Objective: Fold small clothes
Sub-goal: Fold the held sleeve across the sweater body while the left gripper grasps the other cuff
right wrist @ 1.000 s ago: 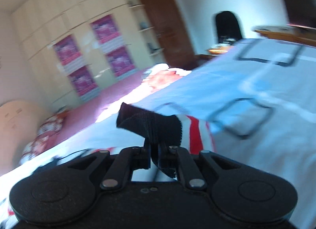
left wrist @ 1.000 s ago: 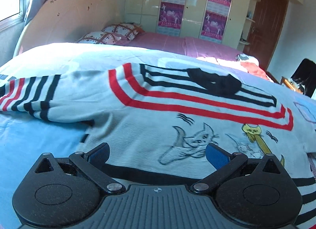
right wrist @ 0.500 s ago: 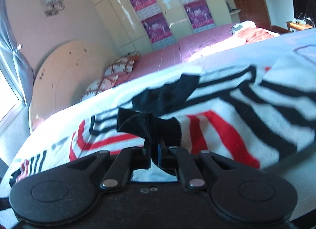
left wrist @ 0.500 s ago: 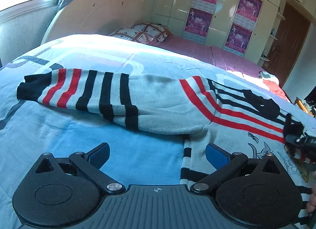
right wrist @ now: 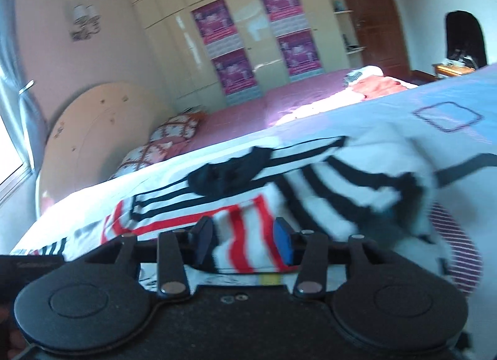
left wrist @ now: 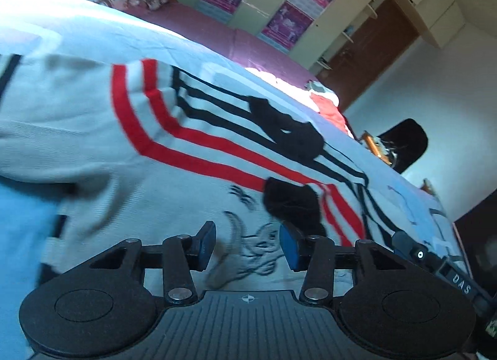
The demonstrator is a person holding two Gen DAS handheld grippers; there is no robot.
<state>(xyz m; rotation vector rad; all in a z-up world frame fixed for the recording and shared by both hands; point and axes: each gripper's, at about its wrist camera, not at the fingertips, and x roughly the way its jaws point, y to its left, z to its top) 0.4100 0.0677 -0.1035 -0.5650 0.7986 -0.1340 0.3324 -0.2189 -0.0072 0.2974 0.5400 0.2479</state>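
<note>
A small white knit sweater [left wrist: 93, 130] with red and black stripes and a cartoon print lies spread on the light blue bedspread [left wrist: 25, 204]. Its right sleeve is folded across the chest, with the black cuff [left wrist: 292, 201] lying near the print. My left gripper [left wrist: 247, 243] is open and empty, low over the sweater front, just short of that cuff. My right gripper [right wrist: 243, 243] is open over the folded striped sleeve [right wrist: 245, 235], which lies between the fingers without being clamped. The black collar [right wrist: 230, 173] shows beyond it.
A second bed with a pink cover [right wrist: 248, 105] and patterned pillows [right wrist: 174, 130] lies behind, with an orange garment [right wrist: 379, 86]. Cupboards with posters [right wrist: 233, 49], a brown door [left wrist: 366, 49] and a black chair [left wrist: 403, 142] stand beyond. My right gripper's body [left wrist: 435, 260] shows at the left view's right edge.
My right gripper carried the sleeve cuff across onto the sweater's chest and opened, letting it go. My left gripper swung right, from over the left sleeve to over the sweater front.
</note>
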